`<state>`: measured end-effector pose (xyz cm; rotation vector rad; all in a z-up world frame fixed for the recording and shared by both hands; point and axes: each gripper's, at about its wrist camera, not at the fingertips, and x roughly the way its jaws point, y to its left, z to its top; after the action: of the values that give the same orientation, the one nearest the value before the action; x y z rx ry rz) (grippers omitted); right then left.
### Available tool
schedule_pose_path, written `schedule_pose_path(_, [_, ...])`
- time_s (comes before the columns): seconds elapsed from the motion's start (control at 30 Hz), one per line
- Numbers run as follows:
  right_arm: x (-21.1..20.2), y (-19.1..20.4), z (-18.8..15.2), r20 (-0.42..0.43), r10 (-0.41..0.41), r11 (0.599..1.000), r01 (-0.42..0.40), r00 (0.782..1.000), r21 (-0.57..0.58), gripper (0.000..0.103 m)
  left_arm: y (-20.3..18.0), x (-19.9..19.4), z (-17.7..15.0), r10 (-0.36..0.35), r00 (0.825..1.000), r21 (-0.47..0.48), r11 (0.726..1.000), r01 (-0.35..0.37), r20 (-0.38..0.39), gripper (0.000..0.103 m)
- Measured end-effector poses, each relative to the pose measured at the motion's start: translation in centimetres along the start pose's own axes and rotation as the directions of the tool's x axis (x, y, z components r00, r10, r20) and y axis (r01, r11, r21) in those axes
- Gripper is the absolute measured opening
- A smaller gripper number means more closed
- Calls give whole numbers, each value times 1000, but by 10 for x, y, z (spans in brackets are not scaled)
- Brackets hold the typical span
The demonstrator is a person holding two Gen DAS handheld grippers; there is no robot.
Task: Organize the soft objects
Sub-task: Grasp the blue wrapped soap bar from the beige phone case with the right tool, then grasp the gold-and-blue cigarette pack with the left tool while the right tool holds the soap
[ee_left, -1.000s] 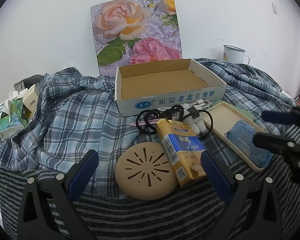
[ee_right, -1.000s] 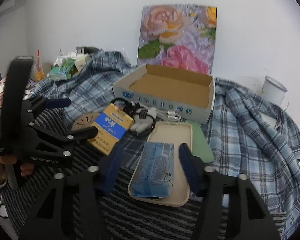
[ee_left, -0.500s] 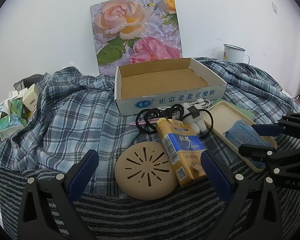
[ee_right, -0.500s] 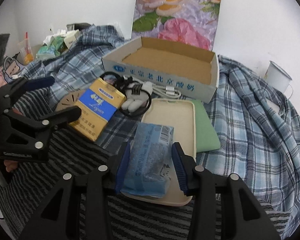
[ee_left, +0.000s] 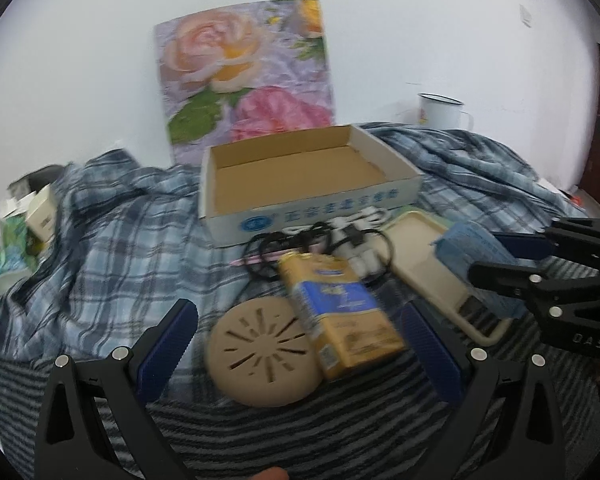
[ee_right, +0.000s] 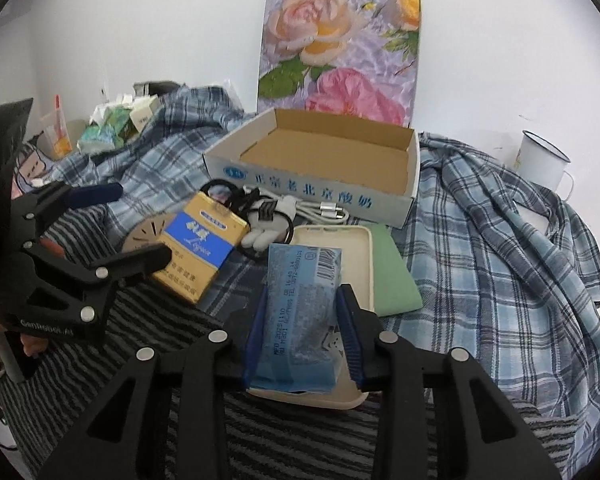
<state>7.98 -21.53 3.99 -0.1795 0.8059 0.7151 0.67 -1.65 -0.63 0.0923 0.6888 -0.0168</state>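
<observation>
since the earlier frame the right claw (ee_right: 302, 330) has been closing, and its blue pads now press both sides of the blue tissue pack (ee_right: 302, 312), which lies in the cream tray (ee_right: 364, 248). the left claw (ee_left: 296, 344) hangs wide and empty over the yellow carton (ee_left: 340, 312) and the round vented disc (ee_left: 260, 350). the step in hand looks like the pickup; next, the pack probably needs lifting clear of the tray and carrying to the open cardboard box (ee_right: 316, 184) behind.

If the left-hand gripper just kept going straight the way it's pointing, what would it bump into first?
Probably the round beige slotted disc and the yellow-and-blue carton leaning on it; both lie between the open left gripper fingers, though depth is unclear.
</observation>
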Motion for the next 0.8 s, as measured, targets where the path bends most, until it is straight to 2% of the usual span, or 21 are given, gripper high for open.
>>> schedule_pose_path(0.2, [-10,-9,0,45,15,998,-18,999,54,34,-16,12,11,-118,991,29,992,121,-67,103])
schedule_pose_path(0.33, [-11,-11,0,56,28,997,-32,998,69,34,-27,27,13,-62,992,64,996,69,-114,103])
schedule_pose_path(0.5, [-13,-12,-1,66,47,996,-52,997,70,34,-42,41,9,48,987,147,989,-25,-150,103])
schedule_pose_path(0.6, [-13,-13,-2,71,63,995,-69,995,77,34,-48,47,5,72,982,194,980,-38,-174,92])
schedule_pose_path(0.63, [-13,-14,-2,73,69,994,-75,995,80,34,-51,47,4,89,981,210,976,-51,-173,86])
schedule_pose_path(0.67, [-14,-15,-2,76,72,994,-78,995,82,34,-53,48,3,100,980,221,974,-60,-174,76])
schedule_pose_path(0.8, [-15,-17,-3,87,87,991,-95,992,95,34,-52,45,0,85,983,216,975,-48,-165,70])
